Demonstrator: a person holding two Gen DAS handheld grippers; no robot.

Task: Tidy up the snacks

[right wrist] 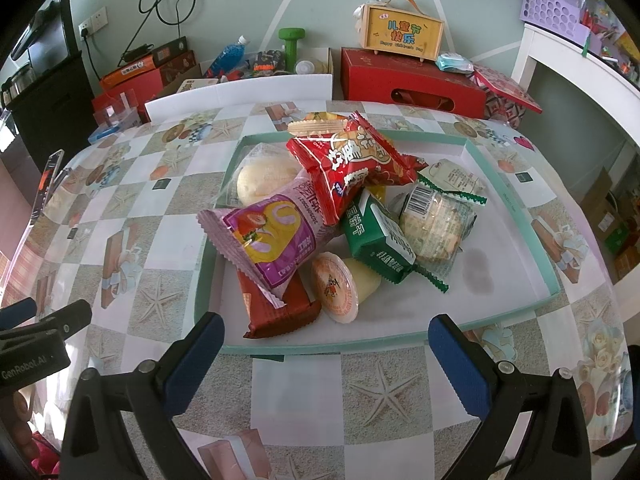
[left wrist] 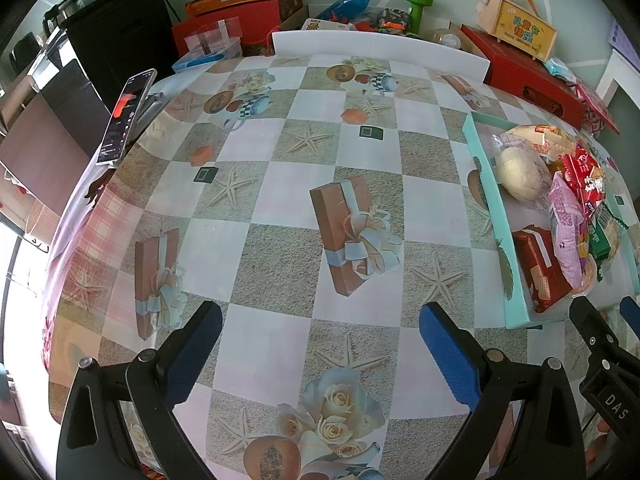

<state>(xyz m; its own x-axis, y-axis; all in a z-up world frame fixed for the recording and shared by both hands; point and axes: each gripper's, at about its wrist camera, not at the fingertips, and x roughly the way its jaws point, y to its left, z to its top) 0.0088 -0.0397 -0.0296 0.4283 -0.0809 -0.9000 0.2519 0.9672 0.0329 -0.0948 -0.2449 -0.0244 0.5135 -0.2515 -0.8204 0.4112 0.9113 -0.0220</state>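
Note:
A shallow teal-rimmed tray (right wrist: 516, 208) holds a heap of snacks: a pink-purple packet (right wrist: 276, 236), a red packet (right wrist: 352, 160), a green carton (right wrist: 378, 240), a dark red bar (right wrist: 276, 312), a round orange jelly cup (right wrist: 334, 288), a clear pack of biscuits (right wrist: 436, 224) and a pale bun (right wrist: 266, 178). My right gripper (right wrist: 326, 344) stands open just in front of the tray's near rim, holding nothing. In the left wrist view the same tray (left wrist: 490, 196) lies at the right. My left gripper (left wrist: 320, 340) is open over bare tablecloth, well left of the tray.
The table wears a checked cloth with gift and starfish prints (left wrist: 280, 216). A phone on a stand (left wrist: 126, 116) leans at its left edge. A white board (left wrist: 380, 50) stands along the back edge. Red boxes (right wrist: 408, 80), a yellow carry case (right wrist: 402, 32) and clutter lie behind.

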